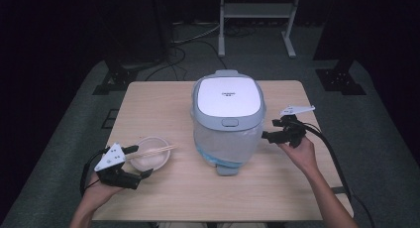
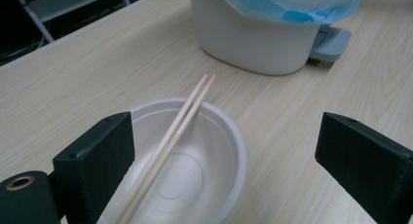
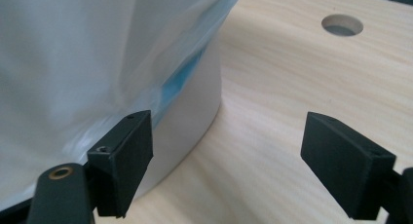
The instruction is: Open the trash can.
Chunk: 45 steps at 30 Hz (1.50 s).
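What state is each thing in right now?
Bin: lid shut, upright, plastic liner hanging out over its sides.
Bowl: upright on the table, empty.
Chopsticks: pair laid together across the bowl's rim.
Left claw: open, nothing between its jaws, just short of the bowl.
Right claw: open, holding nothing, one jaw close beside the bin's liner.
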Motion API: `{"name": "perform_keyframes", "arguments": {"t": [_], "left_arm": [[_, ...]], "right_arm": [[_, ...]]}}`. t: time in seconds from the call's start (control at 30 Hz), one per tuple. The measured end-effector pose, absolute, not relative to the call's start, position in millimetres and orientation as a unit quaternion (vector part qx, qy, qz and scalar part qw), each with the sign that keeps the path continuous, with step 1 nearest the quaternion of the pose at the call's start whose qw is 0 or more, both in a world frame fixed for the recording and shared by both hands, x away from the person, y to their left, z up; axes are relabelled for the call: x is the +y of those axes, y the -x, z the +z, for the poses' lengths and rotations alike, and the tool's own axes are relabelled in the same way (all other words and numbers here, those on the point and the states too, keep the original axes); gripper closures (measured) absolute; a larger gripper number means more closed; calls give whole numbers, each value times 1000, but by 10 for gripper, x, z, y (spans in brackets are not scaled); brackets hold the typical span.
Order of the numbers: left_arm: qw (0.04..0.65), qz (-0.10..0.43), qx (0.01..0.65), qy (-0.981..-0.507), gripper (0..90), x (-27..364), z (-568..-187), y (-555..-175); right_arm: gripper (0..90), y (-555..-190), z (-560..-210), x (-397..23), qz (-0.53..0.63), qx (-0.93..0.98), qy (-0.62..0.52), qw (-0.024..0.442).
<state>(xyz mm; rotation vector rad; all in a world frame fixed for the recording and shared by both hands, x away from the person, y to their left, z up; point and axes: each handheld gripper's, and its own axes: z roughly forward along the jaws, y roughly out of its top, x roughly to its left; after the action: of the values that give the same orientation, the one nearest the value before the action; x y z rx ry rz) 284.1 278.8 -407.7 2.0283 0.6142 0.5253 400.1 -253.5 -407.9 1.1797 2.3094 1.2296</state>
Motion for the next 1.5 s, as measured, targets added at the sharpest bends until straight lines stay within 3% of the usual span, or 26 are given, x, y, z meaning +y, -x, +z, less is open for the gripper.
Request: {"name": "perform_keyframes", "arguments": {"t": [0.33,0.37,0.7,0.87,1.5], "left_arm": [[420,198,236,-854,89,2822,-4103,-3041],[418,197,228,-857,132,2827,-4104,-3056],[403,175,214,-872,237,2870,-4154,-3267],[392,157,206,-883,351,2872,-4187,-3405],[353,131,210,-902,509,2905,-4286,-3646]], "right_arm": [[172,-3790,-4084,-2660,404,814,-397,129],[172,-3770,-4088,-2671,403,816,-395,129],[171,-3587,-4153,-2816,402,821,-389,118],[171,-3484,-4157,-2854,401,825,-382,114],[171,-3314,-4127,-2860,401,833,-365,112]]}}
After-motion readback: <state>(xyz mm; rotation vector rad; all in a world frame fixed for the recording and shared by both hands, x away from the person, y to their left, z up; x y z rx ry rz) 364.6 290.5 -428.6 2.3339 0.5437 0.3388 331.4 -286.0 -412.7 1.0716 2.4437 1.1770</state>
